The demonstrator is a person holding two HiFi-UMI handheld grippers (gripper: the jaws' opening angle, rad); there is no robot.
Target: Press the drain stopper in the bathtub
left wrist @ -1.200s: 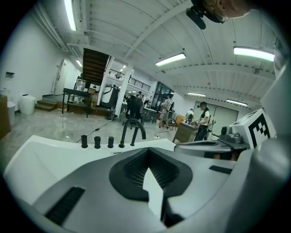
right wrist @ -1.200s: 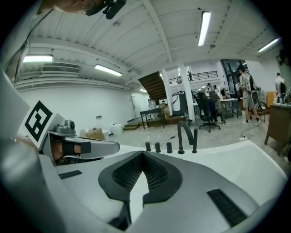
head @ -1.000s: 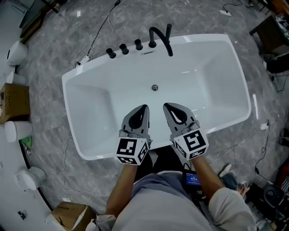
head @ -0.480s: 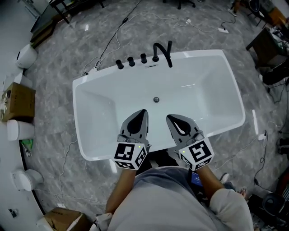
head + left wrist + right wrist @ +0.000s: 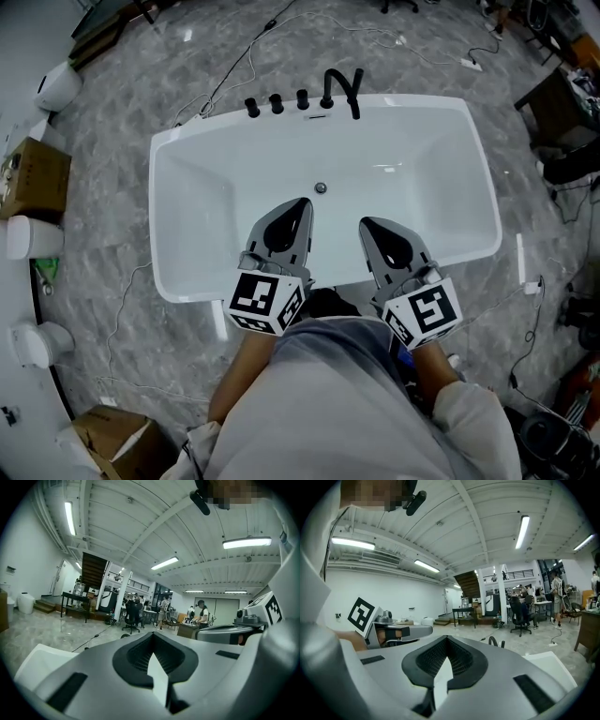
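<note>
The white bathtub [image 5: 171, 279] lies crosswise below me in the head view. Its small round drain stopper [image 5: 321, 187] sits in the middle of the tub floor, towards the far wall. My left gripper [image 5: 301, 202] is shut and empty, held above the near half of the tub, its tip just short of the stopper and a little to its left. My right gripper [image 5: 367, 223] is also shut and empty, beside it on the right. Both gripper views look level across the room: the left gripper [image 5: 152, 633] and right gripper [image 5: 447, 637] show their jaws closed together.
A black spout [image 5: 341, 88] and several black knobs [image 5: 277, 101] stand on the far rim. Cables [image 5: 234, 66] trail over the grey marble floor. Cardboard boxes [image 5: 36, 178] and white fixtures [image 5: 58, 86] line the left side. Dark furniture [image 5: 562, 103] stands at the right.
Both grippers have drawn slightly back towards my body and spread apart, the right one shifting right. The head view has shifted, so the tub sits higher and smaller in view.
</note>
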